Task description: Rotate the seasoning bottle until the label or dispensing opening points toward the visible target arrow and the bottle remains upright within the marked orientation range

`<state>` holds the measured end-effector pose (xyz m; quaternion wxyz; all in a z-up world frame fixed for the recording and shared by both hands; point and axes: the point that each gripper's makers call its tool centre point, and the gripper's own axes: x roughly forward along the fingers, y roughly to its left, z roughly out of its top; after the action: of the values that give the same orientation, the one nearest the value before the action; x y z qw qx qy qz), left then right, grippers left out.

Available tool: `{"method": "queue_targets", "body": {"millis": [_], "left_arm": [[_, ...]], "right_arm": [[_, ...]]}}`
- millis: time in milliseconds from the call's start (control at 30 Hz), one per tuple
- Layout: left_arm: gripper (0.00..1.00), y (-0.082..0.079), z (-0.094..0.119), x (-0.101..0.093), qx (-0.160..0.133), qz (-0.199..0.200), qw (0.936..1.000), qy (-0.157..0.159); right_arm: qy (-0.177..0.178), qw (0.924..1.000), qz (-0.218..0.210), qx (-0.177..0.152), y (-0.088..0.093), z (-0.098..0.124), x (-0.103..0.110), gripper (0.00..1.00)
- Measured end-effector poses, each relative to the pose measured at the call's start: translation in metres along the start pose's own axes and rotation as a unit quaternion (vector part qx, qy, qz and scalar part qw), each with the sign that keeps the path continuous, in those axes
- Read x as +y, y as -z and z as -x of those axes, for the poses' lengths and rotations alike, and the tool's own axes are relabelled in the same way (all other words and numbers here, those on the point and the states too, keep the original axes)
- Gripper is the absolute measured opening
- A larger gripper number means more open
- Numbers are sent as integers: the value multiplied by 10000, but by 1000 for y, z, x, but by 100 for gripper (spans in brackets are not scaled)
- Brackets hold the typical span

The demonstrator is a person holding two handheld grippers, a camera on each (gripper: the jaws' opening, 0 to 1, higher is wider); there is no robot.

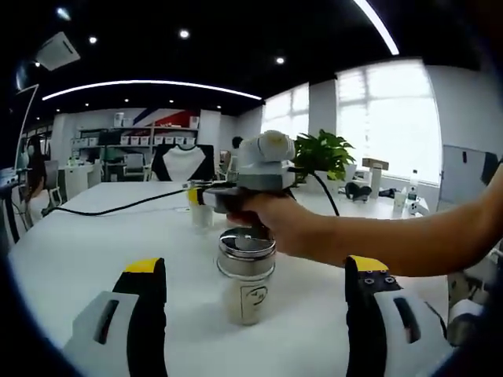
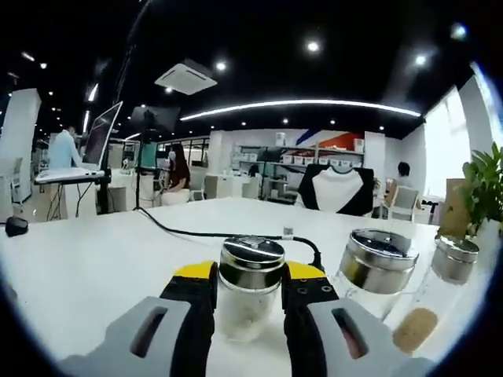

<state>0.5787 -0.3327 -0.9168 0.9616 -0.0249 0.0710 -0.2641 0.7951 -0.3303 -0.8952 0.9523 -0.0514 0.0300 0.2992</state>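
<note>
A seasoning bottle (image 2: 250, 294) with a metal lid and pale contents stands upright on the white table (image 2: 86, 267). My right gripper (image 2: 250, 272) is shut on it, one yellow-tipped jaw pressed to each side of the glass. In the left gripper view a second lidded bottle (image 1: 246, 279) with a small label stands upright between the jaws of my left gripper (image 1: 256, 265). Those jaws are open wide and well clear of it. A hand (image 1: 275, 224) holds the right gripper (image 1: 196, 198) just behind that bottle, pointing left. A small bottle (image 1: 203, 215) sits at its tip.
Two more lidded jars (image 2: 377, 271) (image 2: 452, 263) stand to the right of the held bottle. A black cable (image 1: 118, 208) runs across the table. A potted plant (image 1: 322, 153) and small items stand at the far edge. A forearm (image 1: 409, 239) crosses from the right.
</note>
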Motion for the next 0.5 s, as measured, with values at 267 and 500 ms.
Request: {"method": "queue_targets", "body": {"millis": [267,500], "left_arm": [[100,0,2,-3,-10,21,10000,-91],[100,-6,5,-10,-79,-27,9998,-162]], "right_arm": [[-332,9993,-21,-185,-16,33,10,29],[-464,9987,-69,-184,-14,54,12,29]]}}
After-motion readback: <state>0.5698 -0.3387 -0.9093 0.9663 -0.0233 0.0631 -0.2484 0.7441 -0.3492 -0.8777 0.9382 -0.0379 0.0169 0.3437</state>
